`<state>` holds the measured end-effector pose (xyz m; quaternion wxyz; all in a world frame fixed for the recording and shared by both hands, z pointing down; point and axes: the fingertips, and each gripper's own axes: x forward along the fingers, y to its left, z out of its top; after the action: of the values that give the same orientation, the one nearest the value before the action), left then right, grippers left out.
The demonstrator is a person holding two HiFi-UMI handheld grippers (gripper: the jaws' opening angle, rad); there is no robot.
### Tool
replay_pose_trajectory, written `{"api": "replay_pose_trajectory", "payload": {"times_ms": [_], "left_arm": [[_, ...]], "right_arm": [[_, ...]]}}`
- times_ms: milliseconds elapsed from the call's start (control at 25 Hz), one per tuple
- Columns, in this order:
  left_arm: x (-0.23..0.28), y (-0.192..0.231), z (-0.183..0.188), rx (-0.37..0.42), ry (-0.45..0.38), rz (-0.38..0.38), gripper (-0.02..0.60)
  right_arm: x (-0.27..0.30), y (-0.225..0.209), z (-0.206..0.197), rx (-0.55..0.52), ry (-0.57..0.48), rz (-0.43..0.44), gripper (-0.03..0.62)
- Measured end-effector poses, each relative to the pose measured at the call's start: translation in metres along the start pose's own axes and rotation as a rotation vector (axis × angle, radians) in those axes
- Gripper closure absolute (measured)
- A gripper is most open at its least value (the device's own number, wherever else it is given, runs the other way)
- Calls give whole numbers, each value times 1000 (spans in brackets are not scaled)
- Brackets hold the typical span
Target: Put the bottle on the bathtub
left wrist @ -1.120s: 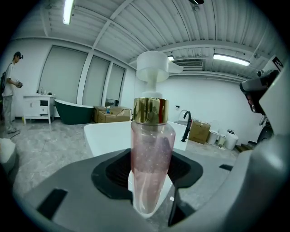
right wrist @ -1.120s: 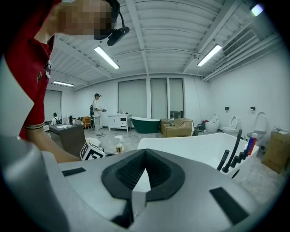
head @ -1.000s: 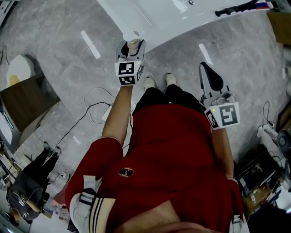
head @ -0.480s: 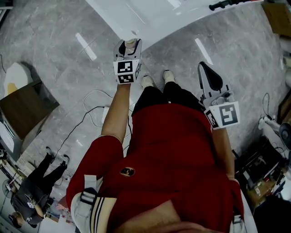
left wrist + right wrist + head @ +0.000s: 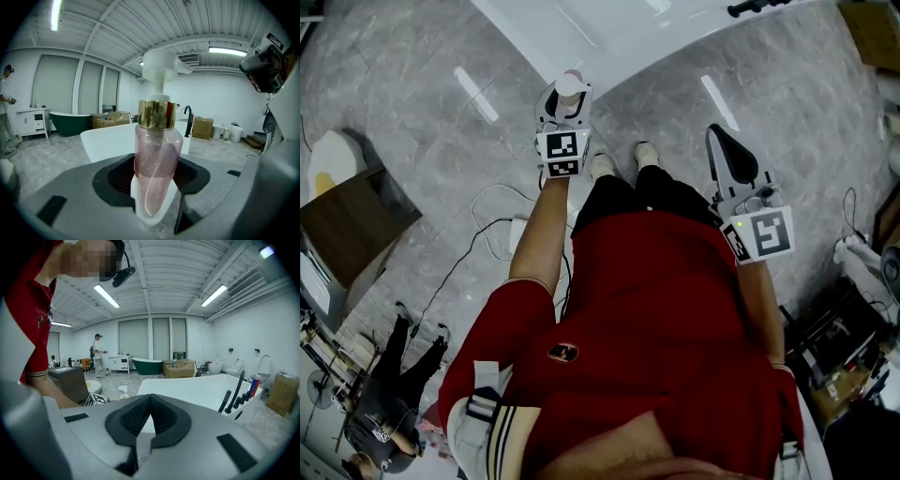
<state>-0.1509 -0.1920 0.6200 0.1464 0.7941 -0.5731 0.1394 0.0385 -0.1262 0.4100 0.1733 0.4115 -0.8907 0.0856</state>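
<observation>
A clear pink pump bottle [image 5: 157, 159] with a gold collar and white pump head stands upright between the jaws of my left gripper [image 5: 154, 197], which is shut on it. In the head view the bottle's white top [image 5: 567, 84] shows above the left gripper [image 5: 562, 117], just short of the white bathtub's [image 5: 609, 42] near rim. The tub's rim [image 5: 108, 140] lies right behind the bottle. My right gripper [image 5: 729, 159] hangs lower at the right, jaws shut and empty [image 5: 143, 437], aimed towards the bathtub [image 5: 197, 390].
A black faucet [image 5: 236, 392] and a small bottle [image 5: 254, 385] stand at the tub's right end. A dark wooden cabinet [image 5: 352, 220] stands at left, cables [image 5: 497, 225] trail on the grey floor, and clutter [image 5: 844, 366] lies at right. A person [image 5: 98, 355] stands far back.
The left gripper with the bottle has drawn slightly back from the tub's rim and tilted up, so the pump top now shows more. The right gripper has stayed put.
</observation>
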Motion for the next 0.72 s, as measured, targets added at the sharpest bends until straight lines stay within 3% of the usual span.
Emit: {"api": "replay_pose_trajectory", "payload": {"times_ms": [480,720], "left_arm": [[-16,-2,-2,4,20,-11,308],[-45,-10,29,28,-46,-21,308]], "right_arm": [[-2,2,1,10,-21,14,595],[0,8,3,43,-52,16,595]]}}
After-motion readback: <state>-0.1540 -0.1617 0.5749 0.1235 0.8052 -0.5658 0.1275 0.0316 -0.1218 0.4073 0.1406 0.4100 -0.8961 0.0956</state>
